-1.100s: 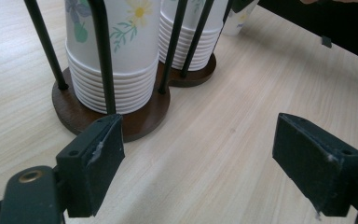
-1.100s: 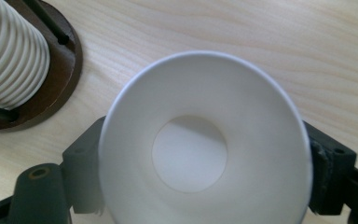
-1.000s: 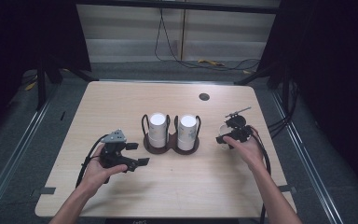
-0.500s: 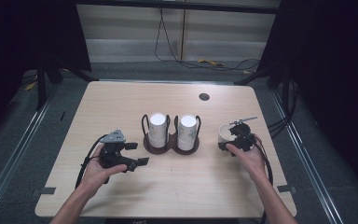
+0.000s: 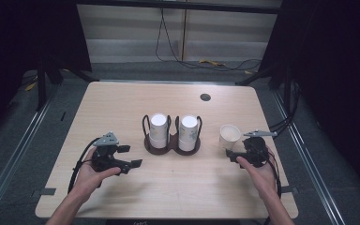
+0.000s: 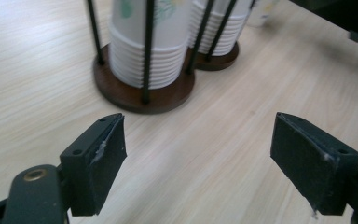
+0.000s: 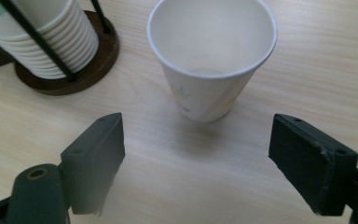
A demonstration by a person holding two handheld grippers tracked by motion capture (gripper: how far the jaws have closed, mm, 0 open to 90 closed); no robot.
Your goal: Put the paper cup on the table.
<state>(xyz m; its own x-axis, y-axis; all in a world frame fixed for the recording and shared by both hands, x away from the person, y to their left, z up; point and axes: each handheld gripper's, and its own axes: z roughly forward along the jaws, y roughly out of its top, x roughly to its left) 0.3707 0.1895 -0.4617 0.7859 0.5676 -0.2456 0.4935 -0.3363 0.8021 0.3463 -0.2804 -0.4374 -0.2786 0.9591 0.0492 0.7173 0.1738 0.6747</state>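
**One cup out on the table, both claws wide and empty**

Biggest first: the pale wooden table (image 5: 122,108) carries everything, with a small dark round hole (image 5: 205,97) near its far edge. At centre stands the dark brown twin-base wire cup holder (image 5: 171,146), and in it two stacks of white paper cups (image 5: 159,129), upside down, hemmed in by black wire uprights. Just right of the holder, apart from it, sits the single white paper cup (image 7: 212,56), upright and empty, with a faint green and yellow print too blurred to read. Nothing stands between it and the right gripper (image 5: 233,154), near side of the cup, jaws spread wide with only bare wood between them. At near left, the left gripper (image 6: 198,163) faces the holder, its jaws just now narrowing slightly yet wide, nothing between them.
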